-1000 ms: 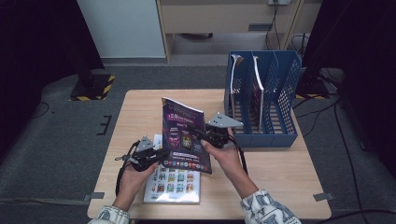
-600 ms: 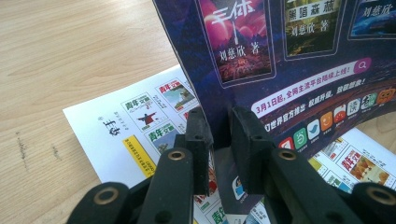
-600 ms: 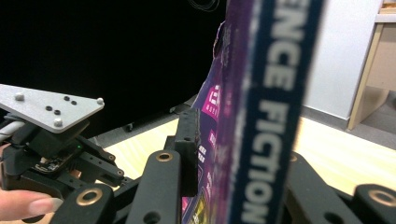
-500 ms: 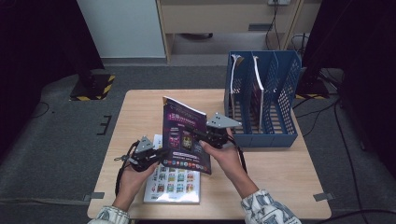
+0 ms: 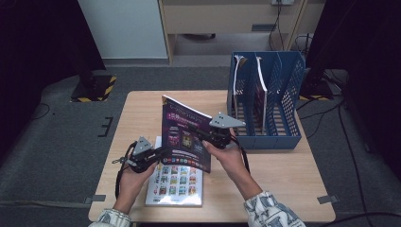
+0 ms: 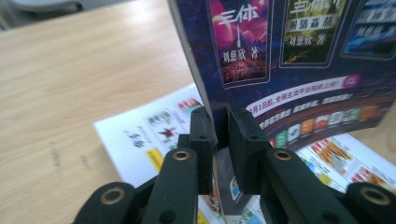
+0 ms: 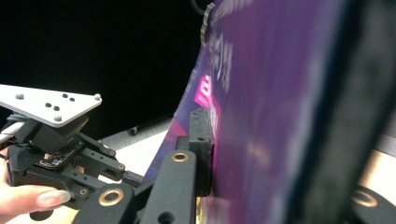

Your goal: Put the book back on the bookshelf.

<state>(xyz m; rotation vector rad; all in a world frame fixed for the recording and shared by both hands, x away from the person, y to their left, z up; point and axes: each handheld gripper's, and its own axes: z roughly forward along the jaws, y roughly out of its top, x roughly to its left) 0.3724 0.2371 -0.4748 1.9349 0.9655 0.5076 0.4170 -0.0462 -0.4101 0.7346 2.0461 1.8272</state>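
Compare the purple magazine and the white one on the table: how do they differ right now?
Pose: the purple magazine stands upright off the table; the white magazine lies flat on the table.
Grip: left gripper and right gripper clamp the purple magazine; the white magazine is untouched.
Cover: dark purple versus white with coloured tiles.
Shared: both thin, glossy, similar format.

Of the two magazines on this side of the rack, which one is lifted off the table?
The dark purple magazine, held upright between the left gripper and right gripper. The white magazine lies flat on the table beneath it.

Two magazines (image 5: 185, 135), one file rack (image 5: 267, 101).
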